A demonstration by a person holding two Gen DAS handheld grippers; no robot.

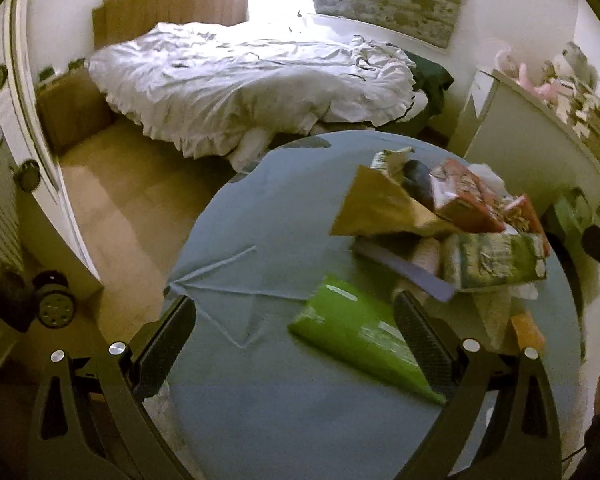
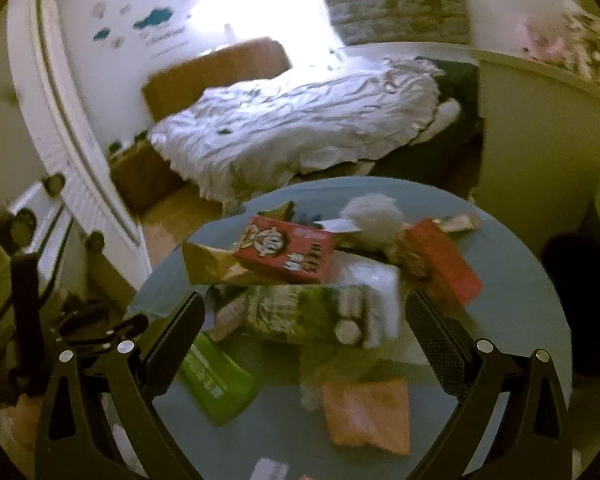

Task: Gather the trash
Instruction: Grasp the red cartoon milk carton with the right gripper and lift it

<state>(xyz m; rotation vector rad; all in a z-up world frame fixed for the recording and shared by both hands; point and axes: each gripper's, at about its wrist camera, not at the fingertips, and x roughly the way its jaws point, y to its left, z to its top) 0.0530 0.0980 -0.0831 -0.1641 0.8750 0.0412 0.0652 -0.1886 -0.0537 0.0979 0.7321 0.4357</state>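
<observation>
Trash sits heaped on the round table [image 1: 260, 220] covered in a grey-blue cloth, and I'll place everything against that table. Toward its far right side is the pile: a red box [image 2: 286, 254] rests tilted on top, leaning over a tan paper bag [image 1: 380, 208] that juts toward the table's left. Under them lies a green-and-white printed carton [image 2: 312, 314], on its side. Nearer the table's front edge, a bright green packet [image 1: 356, 336] lies flat on the cloth, just beside the pile. An orange piece [image 2: 368, 414], too blurred to name, lies at the front of the table, right of the green packet. A white crumpled wad [image 2: 374, 212] sits at the pile's far side.

The left gripper [image 1: 296, 336] hovers over the table's near edge with its jaws spread wide and nothing between them; its right finger crosses in front of the green packet. The right gripper [image 2: 306, 332] likewise stands wide apart and empty above the front of the table, framing the printed carton.

Beyond the table's far edge stands a bed [image 1: 240, 80] with a rumpled white duvet. Right of the table is a white cabinet [image 1: 532, 148].
</observation>
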